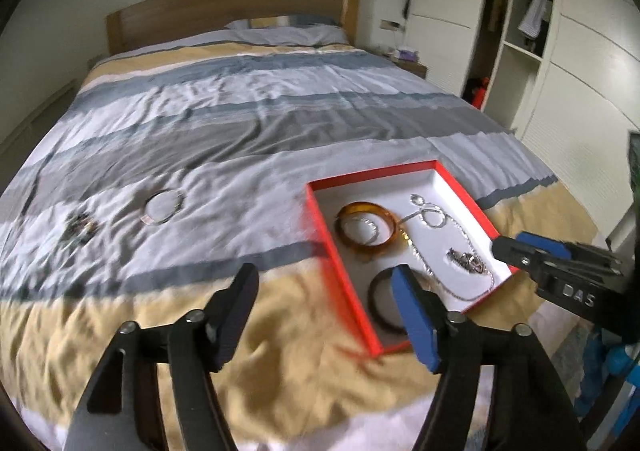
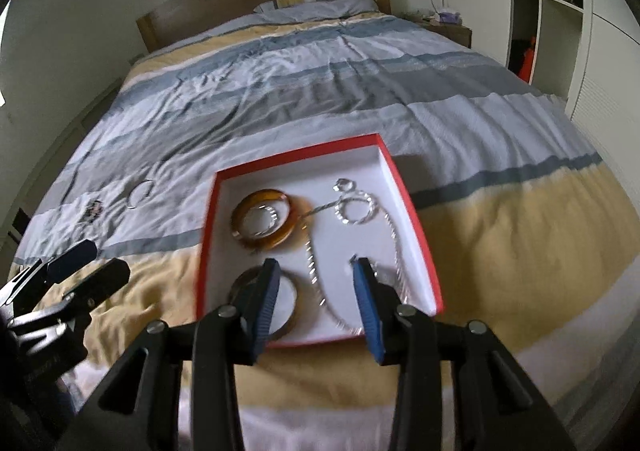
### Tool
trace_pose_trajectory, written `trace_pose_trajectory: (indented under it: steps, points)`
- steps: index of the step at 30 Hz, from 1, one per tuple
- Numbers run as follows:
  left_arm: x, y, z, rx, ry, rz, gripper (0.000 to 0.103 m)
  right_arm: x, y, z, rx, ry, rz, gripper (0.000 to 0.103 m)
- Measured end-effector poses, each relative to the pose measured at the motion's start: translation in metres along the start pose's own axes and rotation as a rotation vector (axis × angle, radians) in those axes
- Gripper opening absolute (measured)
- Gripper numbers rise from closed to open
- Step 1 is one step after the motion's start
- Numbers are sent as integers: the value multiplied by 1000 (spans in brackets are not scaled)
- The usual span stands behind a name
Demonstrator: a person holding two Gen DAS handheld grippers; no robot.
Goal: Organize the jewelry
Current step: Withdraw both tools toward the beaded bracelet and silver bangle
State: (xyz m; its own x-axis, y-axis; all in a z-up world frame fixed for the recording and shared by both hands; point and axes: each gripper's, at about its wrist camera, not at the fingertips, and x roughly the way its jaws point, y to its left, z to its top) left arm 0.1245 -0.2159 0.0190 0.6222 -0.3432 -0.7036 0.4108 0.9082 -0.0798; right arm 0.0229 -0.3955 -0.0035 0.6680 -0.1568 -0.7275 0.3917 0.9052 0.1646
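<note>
Looked along the right gripper [image 2: 316, 271], fingers [image 2: 370, 311] wide apart and holding nothing. Hung just over the near end of a red box [image 2: 416, 219] with a white floor, set on a striped bed [image 2: 320, 91]. Held an amber bangle [image 2: 266, 225] with a thin silver ring [image 2: 266, 219] inside it. Held a dark bangle [image 2: 290, 315] near the front, partly hidden by one finger. Held a silver chain [image 2: 314, 275] running up to a twisted silver hoop [image 2: 358, 209]. Lay out on the bed, left of the box, a thin silver bangle [image 2: 140, 193] and a small dark beaded piece [image 2: 93, 210], too blurry to tell more. Showed the left gripper [image 2: 90, 265] at the left edge, fingers apart, over the bed.
</note>
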Motion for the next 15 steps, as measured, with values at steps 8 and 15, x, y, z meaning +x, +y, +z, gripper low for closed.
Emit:
trace_pose_trajectory:
  steps: [8, 15]
  points:
    - [-65, 10, -29, -13, -58, 46, 78, -59, 20, -30, 26, -51, 2, 41]
    - [-116, 2, -44, 26, -143, 83, 80, -109, 38, -46, 20, -111, 4, 41]
